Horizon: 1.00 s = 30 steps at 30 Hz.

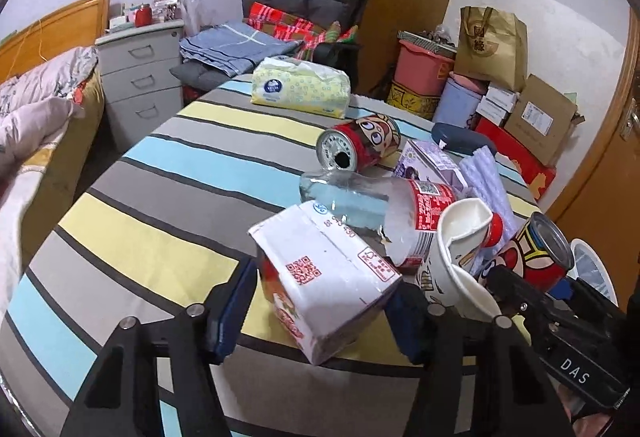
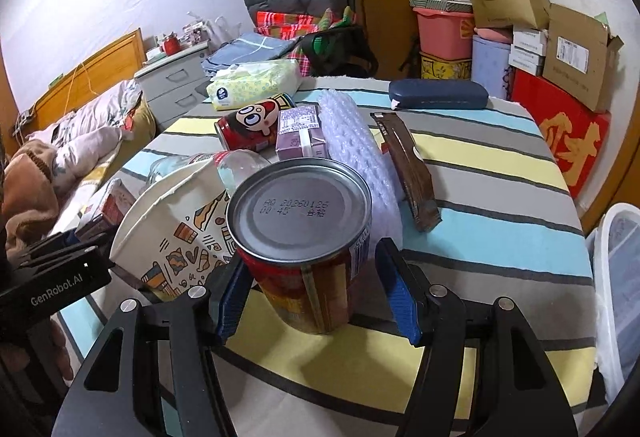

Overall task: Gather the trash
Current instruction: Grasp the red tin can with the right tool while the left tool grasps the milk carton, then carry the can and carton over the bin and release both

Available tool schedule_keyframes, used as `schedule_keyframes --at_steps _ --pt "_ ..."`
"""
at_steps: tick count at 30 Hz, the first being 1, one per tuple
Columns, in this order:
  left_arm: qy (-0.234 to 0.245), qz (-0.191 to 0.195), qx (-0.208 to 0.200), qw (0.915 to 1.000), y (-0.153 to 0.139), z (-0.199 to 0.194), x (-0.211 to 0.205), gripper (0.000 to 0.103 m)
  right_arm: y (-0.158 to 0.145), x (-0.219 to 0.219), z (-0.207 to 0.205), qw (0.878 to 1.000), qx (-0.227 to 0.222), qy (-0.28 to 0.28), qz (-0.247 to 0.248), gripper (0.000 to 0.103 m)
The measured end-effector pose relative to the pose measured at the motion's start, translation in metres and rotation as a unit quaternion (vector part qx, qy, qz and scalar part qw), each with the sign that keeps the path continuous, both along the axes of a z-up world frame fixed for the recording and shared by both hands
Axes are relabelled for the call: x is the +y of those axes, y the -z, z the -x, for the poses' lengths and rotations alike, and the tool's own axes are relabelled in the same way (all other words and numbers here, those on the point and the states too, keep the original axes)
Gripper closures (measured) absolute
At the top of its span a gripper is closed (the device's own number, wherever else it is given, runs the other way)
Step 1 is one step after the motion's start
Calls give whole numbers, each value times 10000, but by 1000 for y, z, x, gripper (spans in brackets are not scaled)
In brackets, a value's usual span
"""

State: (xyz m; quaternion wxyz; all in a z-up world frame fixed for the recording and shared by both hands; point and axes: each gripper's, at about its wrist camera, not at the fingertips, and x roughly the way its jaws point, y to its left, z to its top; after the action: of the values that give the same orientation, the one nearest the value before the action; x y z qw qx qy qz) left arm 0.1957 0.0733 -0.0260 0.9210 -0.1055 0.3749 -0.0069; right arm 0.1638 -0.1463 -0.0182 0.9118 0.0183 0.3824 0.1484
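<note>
A white-and-red drink carton (image 1: 324,277) lies tilted on the striped table (image 1: 160,197), and my left gripper (image 1: 320,311) is shut on it, its blue pads against both sides. A red cartoon can (image 2: 304,237) stands upright between the fingers of my right gripper (image 2: 316,297). That gripper is open: the left pad touches the can and a gap shows at the right pad. A dented paper cup (image 2: 172,229) leans beside the can. Behind lie a clear plastic bottle (image 1: 348,197), a second red can (image 1: 360,145), a purple carton (image 2: 300,133), bubble wrap (image 2: 356,141) and a brown wrapper (image 2: 408,165).
A white mesh bin (image 2: 616,297) stands off the table's right edge. A tissue pack (image 1: 300,89) and a dark glasses case (image 2: 438,95) sit at the far side. A bed (image 1: 36,109) is to the left, and stacked boxes (image 2: 568,53) are to the right.
</note>
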Motion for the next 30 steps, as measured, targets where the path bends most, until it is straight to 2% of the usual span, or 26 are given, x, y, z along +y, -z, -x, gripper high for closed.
schedule_keyframes --at_steps 2,20,30 --pt "-16 -38 -22 10000 0 1 -1 44 0 -1 0 10000 3 -14 -60 47" --pt "217 -183 -182 9994 -16 18 -11 45 -2 -9 7 9999 -122 78 -88 47" --pt "460 -286 -490 9973 -46 37 -26 45 -20 -24 18 9991 -314 181 -206 47"
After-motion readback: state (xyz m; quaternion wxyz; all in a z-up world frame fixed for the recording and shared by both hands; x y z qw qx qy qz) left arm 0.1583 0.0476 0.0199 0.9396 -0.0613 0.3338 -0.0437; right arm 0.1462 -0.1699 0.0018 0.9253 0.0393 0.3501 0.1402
